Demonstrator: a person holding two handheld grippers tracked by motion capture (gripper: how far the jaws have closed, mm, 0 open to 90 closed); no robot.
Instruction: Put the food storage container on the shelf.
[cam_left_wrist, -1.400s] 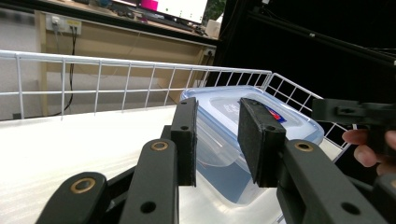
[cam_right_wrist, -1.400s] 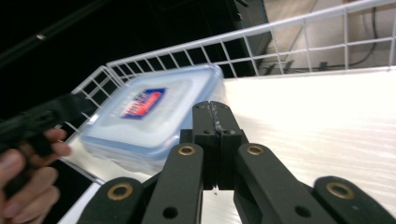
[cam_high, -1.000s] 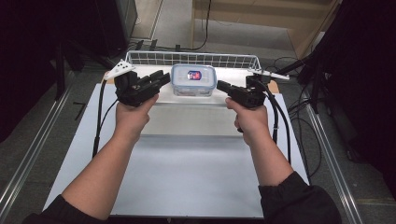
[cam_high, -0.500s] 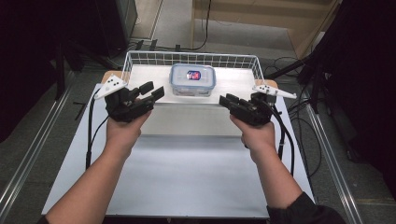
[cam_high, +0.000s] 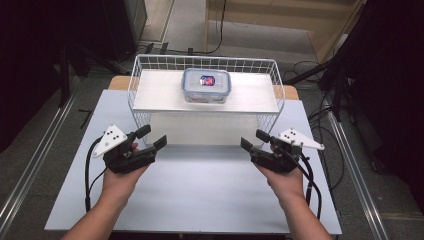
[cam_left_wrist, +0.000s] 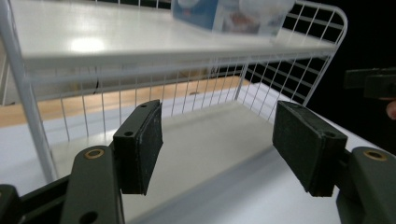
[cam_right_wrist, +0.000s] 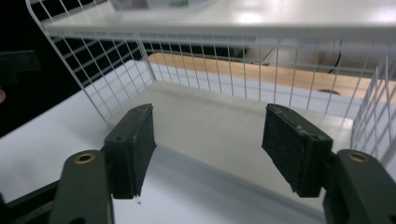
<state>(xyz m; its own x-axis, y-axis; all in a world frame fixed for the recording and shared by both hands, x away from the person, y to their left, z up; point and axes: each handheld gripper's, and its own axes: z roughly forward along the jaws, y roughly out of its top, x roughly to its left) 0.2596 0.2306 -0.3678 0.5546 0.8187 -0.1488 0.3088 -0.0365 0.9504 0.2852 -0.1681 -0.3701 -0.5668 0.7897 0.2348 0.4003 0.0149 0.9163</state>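
Note:
A clear food box with a blue-rimmed lid (cam_high: 206, 85) rests on the top shelf of a white wire rack (cam_high: 150, 95) at the back of the table; its underside edge shows as the box (cam_left_wrist: 233, 14) in the left gripper view. My left gripper (cam_high: 151, 138) hovers low over the table in front of the rack's left side, open and empty. My right gripper (cam_high: 254, 140) is open and empty in front of the rack's right side. Both point toward the rack's lower level (cam_right_wrist: 224, 126). The left gripper (cam_left_wrist: 217, 149) and right gripper (cam_right_wrist: 208, 144) each show wide-apart black pads.
The white table (cam_high: 200, 200) spreads out toward the person. Cables (cam_high: 90, 170) trail from both grippers. Wire sides of the rack (cam_right_wrist: 116, 60) enclose its lower level. Dark floor and metal rails (cam_high: 355, 165) flank the table.
Both grippers have drawn back from the food box on the shelf, down and toward the person, and stand apart from it. The box stays on the shelf.

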